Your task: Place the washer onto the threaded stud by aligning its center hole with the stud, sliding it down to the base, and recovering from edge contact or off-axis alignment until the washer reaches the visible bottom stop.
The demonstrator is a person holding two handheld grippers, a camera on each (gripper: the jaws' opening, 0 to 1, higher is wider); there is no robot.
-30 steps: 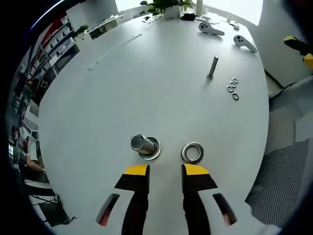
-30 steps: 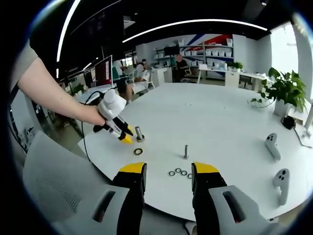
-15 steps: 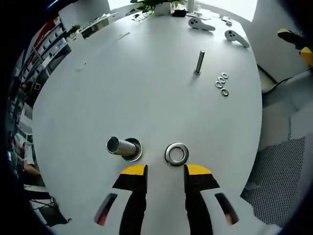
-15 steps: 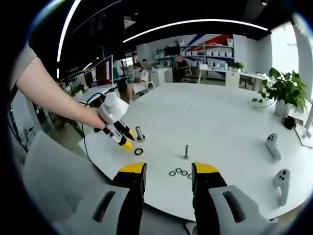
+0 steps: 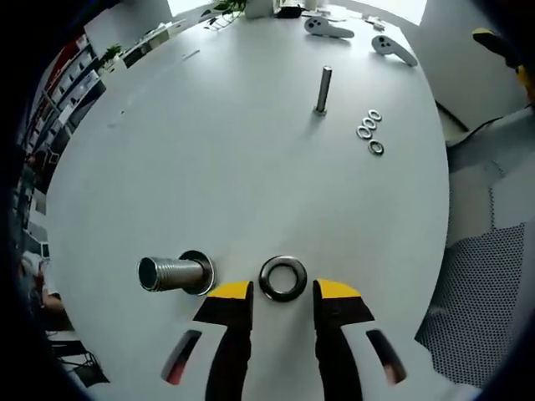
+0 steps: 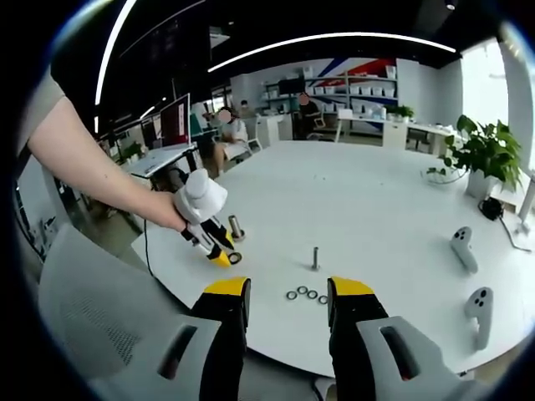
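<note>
A large steel washer (image 5: 282,279) lies flat on the white table (image 5: 251,150), just ahead of my open left gripper (image 5: 282,291), between its yellow-tipped jaws. Left of it stands a thick threaded stud (image 5: 171,273) on a round base. In the right gripper view the left gripper (image 6: 222,256) is held by a person's hand and reaches down over the washer (image 6: 236,257), with the thick stud (image 6: 236,227) just behind. My right gripper (image 6: 286,292) hangs open near the table's edge, nothing between its jaws.
A thin bolt (image 5: 322,90) stands upright further off, with three small washers (image 5: 369,130) beside it; the same bolt (image 6: 315,257) and small washers (image 6: 304,293) appear in the right gripper view. Two white controllers (image 5: 351,35) and a potted plant (image 6: 481,154) are at the far side. A mesh chair (image 5: 476,284) is beside the table.
My left gripper has moved forward and down toward the large washer, which now lies between the jaw tips. The right gripper has stayed where it was.
</note>
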